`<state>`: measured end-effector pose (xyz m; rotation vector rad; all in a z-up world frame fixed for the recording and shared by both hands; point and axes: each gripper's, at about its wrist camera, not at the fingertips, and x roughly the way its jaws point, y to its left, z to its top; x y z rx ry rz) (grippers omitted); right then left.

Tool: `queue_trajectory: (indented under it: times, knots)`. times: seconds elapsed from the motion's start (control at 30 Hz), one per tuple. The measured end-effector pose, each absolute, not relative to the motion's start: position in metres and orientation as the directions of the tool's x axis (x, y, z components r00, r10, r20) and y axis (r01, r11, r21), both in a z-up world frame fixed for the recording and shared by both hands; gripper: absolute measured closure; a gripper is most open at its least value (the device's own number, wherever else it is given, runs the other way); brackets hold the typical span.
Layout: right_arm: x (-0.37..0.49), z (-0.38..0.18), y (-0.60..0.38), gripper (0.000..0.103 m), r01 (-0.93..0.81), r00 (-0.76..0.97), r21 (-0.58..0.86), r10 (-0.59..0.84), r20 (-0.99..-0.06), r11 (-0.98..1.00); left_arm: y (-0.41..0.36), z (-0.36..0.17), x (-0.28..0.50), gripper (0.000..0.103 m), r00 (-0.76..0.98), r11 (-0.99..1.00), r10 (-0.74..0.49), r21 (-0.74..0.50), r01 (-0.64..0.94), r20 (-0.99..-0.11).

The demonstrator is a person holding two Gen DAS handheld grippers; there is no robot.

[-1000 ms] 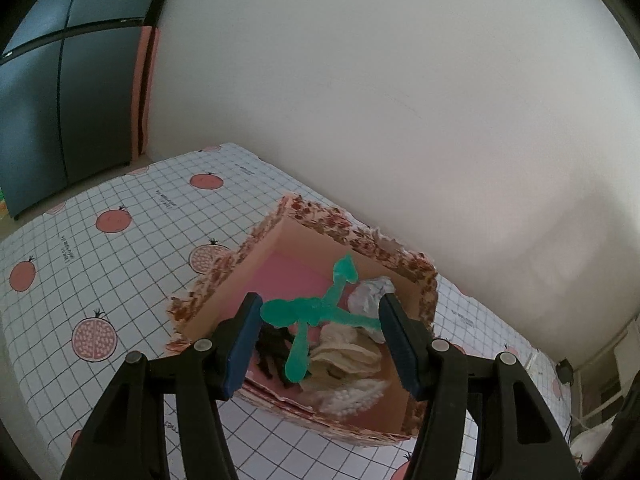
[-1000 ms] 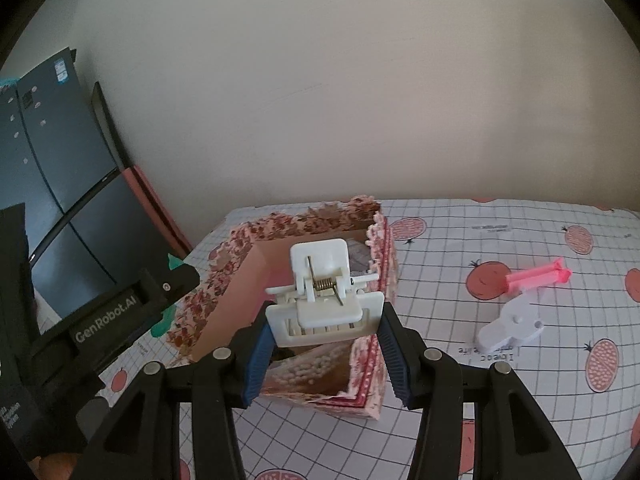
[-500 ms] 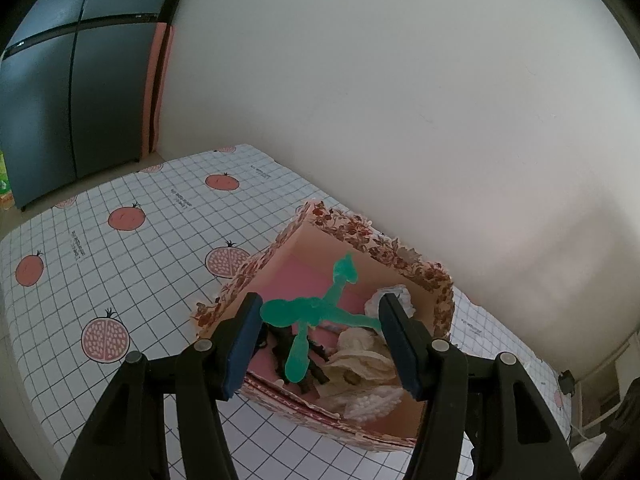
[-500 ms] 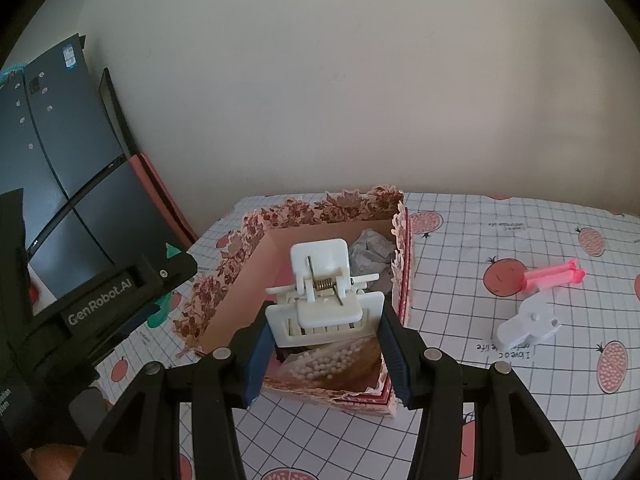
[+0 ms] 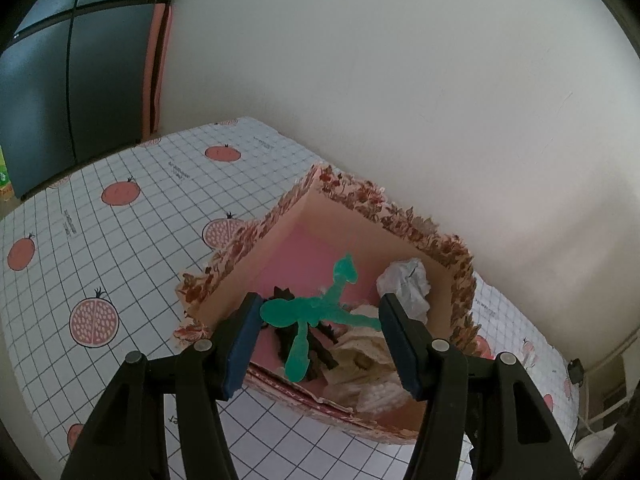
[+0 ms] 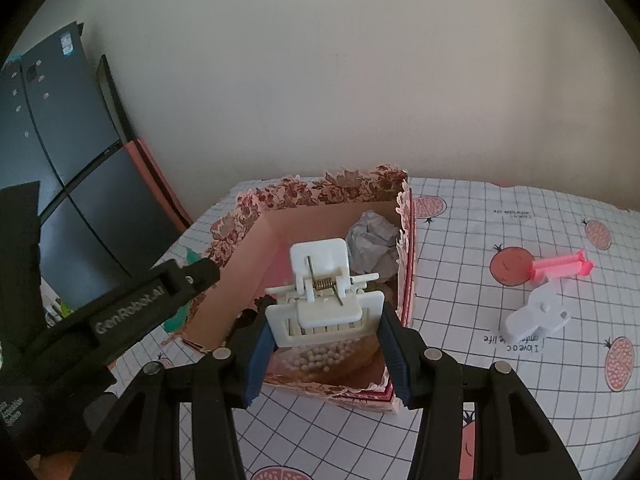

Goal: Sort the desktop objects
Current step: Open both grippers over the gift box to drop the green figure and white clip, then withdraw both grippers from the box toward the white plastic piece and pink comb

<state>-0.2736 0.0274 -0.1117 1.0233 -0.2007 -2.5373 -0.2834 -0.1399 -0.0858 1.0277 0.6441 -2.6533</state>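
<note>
Floral box (image 6: 320,200) sits on the gridded tablecloth (image 5: 120,240) near the wall, top open, w/ crumpled paper (image 6: 370,236), bead-like filler (image 6: 324,356) and dark bits already inside. Your right gripper (image 6: 324,332) is clamped on the white spring clip (image 6: 320,300), pads pinching its flat toothed end from both sides, held over the near part of the box. Your left gripper (image 5: 316,332) is closed on the green plastic piece (image 5: 316,312), a thin multi-armed shape, also over the box opening.

Handling, as I judge it: both items are light, rigid plastic, so not much squeeze is needed. The clip looks smooth and could twist out if gripped off-centre; the broad flat body is the best hold, not the lever or spring. The green piece is skinny and prob. flexes, w/ only thin arms between the pads, so it may pivot. Hold it near the hub where the arms meet.

Still out on the cloth, well apart from the box: a pink clip (image 6: 560,266) and, just beside it, a white plastic part (image 6: 536,316). Those look like the next pickups. The box walls look thin and torn at the rim, so don't knock them on release.
</note>
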Motion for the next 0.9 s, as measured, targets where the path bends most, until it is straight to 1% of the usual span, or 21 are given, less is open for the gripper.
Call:
queue_trajectory:
  times: [0.4,0.57,0.6,0.63,0.67,0.9]
  knots:
    - [-0.2749,-0.1134,0.0289,0.049,0.301,-0.652,0.275,-0.407,-0.640,-0.913,-0.1382,-0.0898,-0.2882,0.041,-0.714,-0.881,-0.030,-0.318,0.349,-0.700]
    - [-0.2746,-0.1132,0.0288,0.047,0.299,-0.651,0.277,-0.408,-0.640,-0.913,-0.1380,-0.0901,-0.2889,0.040,-0.707,-0.883,-0.027,-0.315,0.348,-0.706]
    - [-0.2747,-0.1132,0.0287,0.046,0.299,-0.651,0.277,-0.408,-0.641,-0.913,-0.1381,-0.0896,-0.2888,0.039,-0.707,-0.882,-0.028,-0.315,0.349,-0.706]
    - [-0.2750,-0.1132,0.0286,0.046,0.299,-0.651,0.277,-0.407,-0.641,-0.913,-0.1382,-0.0895,-0.2888,0.035,-0.707,-0.882,-0.030,-0.313,0.351,-0.707]
    - [-0.2751,-0.1131,0.0285,0.046,0.299,-0.650,0.277,-0.407,-0.641,-0.913,-0.1383,-0.0893,-0.2886,0.033,-0.706,-0.882,-0.033,-0.312,0.353,-0.707]
    - [-0.2754,-0.1135,0.0286,0.046,0.300,-0.649,0.277,-0.408,-0.642,-0.913,-0.1386,-0.0894,-0.2885,0.033,-0.705,-0.883,-0.031,-0.312,0.352,-0.709]
